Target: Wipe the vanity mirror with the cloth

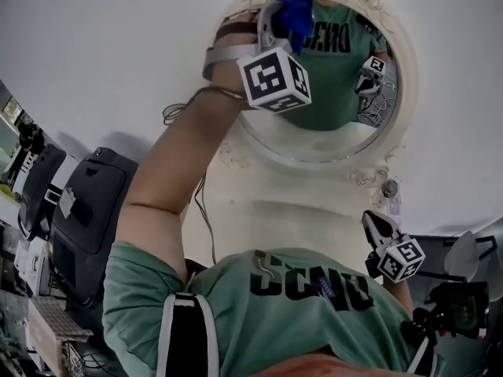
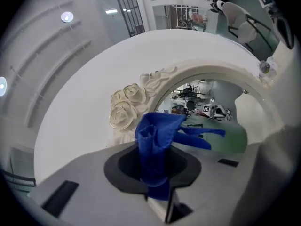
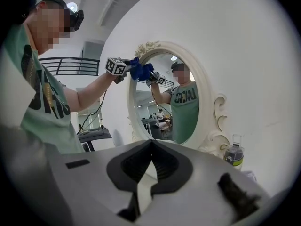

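Closest to the head camera is the person's green printed T-shirt (image 1: 314,305), and above it a bare arm (image 1: 169,171) reaches up to the oval vanity mirror (image 1: 330,132) in its cream-white frame with carved roses. At that arm's end the left hand-held gripper (image 1: 284,23) is clamped tight on a bunched blue cloth (image 1: 299,16), held at the top left edge of the glass, just under the roses. The right hand-held gripper (image 1: 376,225) hangs low near the mirror's lower right edge, well apart from the glass; its jaws are closed on each other with nothing between them.

Wiping looks to be at its start, since most of the pane lies below the cloth. The next move likely calls for pressing the cloth flat and sweeping across and down, keeping the hard jaw tips off the glass.

The left gripper view shows what the head view cannot: the cloth (image 2: 157,135) meeting its own blue reflection, so it seems to touch or nearly touch the pane. The right gripper view alone gives the whole mirror (image 3: 164,98) from the side, with a small clear bottle (image 3: 233,154) just beside the frame's lower right
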`<state>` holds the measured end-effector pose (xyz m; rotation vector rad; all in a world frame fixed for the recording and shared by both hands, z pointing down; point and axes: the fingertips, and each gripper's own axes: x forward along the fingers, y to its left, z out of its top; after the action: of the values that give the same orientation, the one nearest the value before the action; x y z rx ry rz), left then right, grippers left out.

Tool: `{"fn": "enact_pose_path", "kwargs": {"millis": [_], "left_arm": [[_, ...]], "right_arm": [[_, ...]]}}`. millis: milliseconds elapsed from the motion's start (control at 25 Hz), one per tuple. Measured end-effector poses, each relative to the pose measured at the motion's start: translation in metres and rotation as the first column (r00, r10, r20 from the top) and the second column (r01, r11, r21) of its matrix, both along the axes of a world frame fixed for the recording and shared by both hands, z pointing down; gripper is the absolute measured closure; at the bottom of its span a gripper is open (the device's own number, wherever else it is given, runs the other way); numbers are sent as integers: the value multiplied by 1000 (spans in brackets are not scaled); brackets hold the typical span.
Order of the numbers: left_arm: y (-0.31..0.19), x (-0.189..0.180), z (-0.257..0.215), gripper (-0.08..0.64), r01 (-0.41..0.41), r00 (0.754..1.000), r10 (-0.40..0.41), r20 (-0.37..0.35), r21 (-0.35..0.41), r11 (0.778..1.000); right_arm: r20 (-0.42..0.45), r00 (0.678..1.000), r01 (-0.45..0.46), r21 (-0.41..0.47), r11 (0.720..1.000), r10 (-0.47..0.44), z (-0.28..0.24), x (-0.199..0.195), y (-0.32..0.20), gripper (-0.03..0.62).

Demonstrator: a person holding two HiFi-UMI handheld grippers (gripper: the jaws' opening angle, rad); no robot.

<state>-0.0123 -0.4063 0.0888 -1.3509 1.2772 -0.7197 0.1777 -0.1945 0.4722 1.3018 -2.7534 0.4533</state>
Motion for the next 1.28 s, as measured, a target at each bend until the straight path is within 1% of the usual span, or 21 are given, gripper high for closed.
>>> {"fn": "enact_pose_path", "kwargs": {"millis": [120, 240, 320, 440, 520, 600, 640, 760, 840, 920, 1000, 1120, 1160, 1200, 1280], "left_arm": [[-17, 3, 7, 474, 26, 999, -26, 35, -17, 1000], [-31, 3, 12, 474, 47, 998, -46, 52, -7, 999], [-34, 2, 14, 474, 49, 998, -49, 43, 12, 999], [-33, 2, 13, 476, 28, 1000, -28, 2, 13, 1000], [-30, 3, 16, 477, 27, 999, -28, 20, 38, 999], [-24, 5, 37, 480, 25, 997, -29, 65, 61, 998], [-21, 5, 57, 480, 23, 996, -29, 89, 64, 998], [-15, 2, 139, 482, 28, 984, -36, 173, 48, 998], [-13, 1, 201, 482, 30, 977, -28, 213, -4, 1000], [-11, 2, 267, 480, 27, 971, -3, 240, -97, 995], [-8, 0, 334, 479, 32, 957, 25, 288, -191, 981], [-6, -8, 409, 477, 60, 931, 49, 363, -283, 957], [-6, -9, 428, 477, 70, 925, 56, 375, -313, 947], [-5, -11, 447, 477, 78, 923, 66, 379, -354, 932], [-2, -12, 488, 477, 85, 932, 95, 351, -465, 881]], "right_arm": [[5, 1000, -5, 4, 1000, 5, -1, 4, 0, 584], [7, 1000, -10, 2, 1000, 10, -2, 5, 0, 584], [7, 1000, -16, -5, 1000, 16, -1, 5, 1, 584], [2, 1000, -20, -20, 1000, 20, 4, 8, 1, 585], [-1, 1000, -20, -21, 1000, 20, 6, 8, -1, 584], [2, 1000, -22, -31, 999, 22, 9, 5, 1, 584], [2, 1000, -21, -42, 999, 21, 12, 3, 4, 584], [-9, 1000, -16, -85, 996, 15, 23, -2, 13, 585], [-20, 1000, -20, -106, 994, 18, 25, -3, 15, 584], [-21, 999, -31, -115, 993, 29, 26, -1, 14, 584], [-25, 999, -38, -122, 992, 35, 26, 2, 14, 584], [-46, 998, -43, -144, 989, 36, 29, 5, 16, 584], [-54, 998, -44, -152, 987, 37, 30, 6, 16, 586], [-60, 998, -47, -159, 986, 38, 31, 7, 17, 584], [-61, 997, -50, -165, 985, 40, 32, 8, 17, 586]]}}
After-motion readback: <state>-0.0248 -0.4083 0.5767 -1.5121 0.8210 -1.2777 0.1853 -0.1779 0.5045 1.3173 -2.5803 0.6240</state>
